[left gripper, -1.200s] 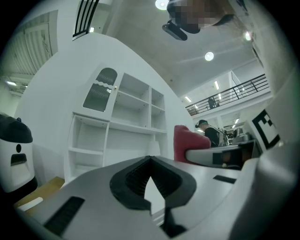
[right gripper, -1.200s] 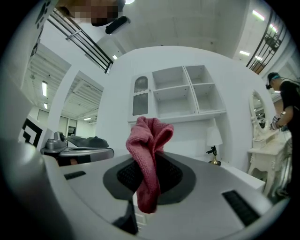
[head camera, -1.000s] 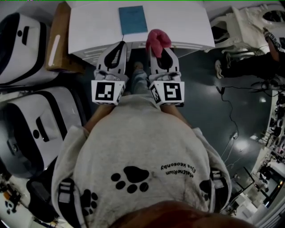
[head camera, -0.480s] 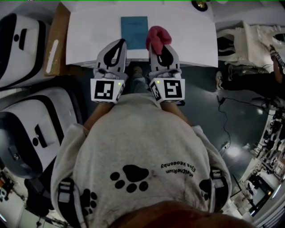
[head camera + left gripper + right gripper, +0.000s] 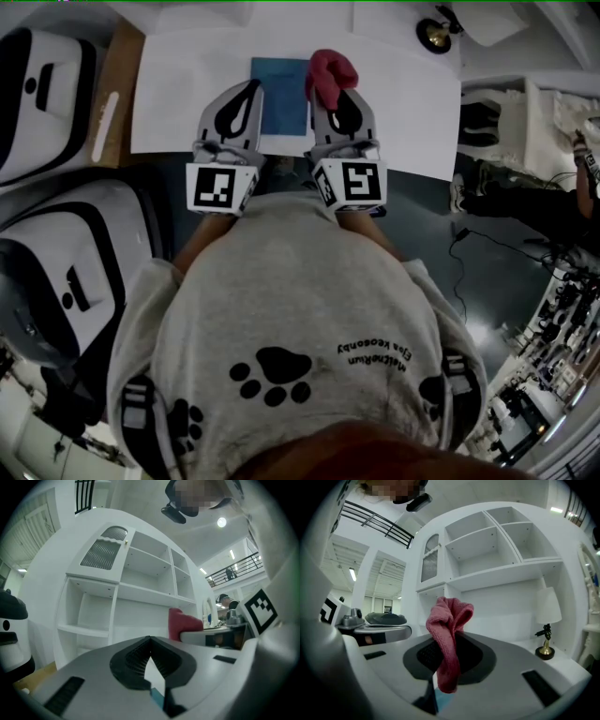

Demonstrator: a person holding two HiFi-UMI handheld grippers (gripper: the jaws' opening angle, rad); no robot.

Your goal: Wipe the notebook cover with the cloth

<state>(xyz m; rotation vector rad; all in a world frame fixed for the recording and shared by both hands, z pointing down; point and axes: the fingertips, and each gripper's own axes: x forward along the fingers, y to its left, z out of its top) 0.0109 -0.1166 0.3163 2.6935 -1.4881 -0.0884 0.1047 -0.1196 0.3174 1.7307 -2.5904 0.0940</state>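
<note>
We logged left gripper (image 5: 247, 88) jaws together, empty; right gripper (image 5: 329, 99) clamped on pink cloth (image 5: 331, 71); blue notebook (image 5: 284, 96) between.

Blue notebook (image 5: 282, 86); pink cloth (image 5: 330, 73) (ribbed weave); white table (image 5: 405, 94); grey sweatshirt (image 5: 300, 281), black paw prints (image 5: 274, 373)

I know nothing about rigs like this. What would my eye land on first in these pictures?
The pink cloth stands out most, bunched up and pinched in the fingers of the right gripper above the white table. Right beside it a blue notebook lies flat on that table, with the left gripper at its other edge. Lower in the head view, a black paw print marks the person's grey sweatshirt.
</note>
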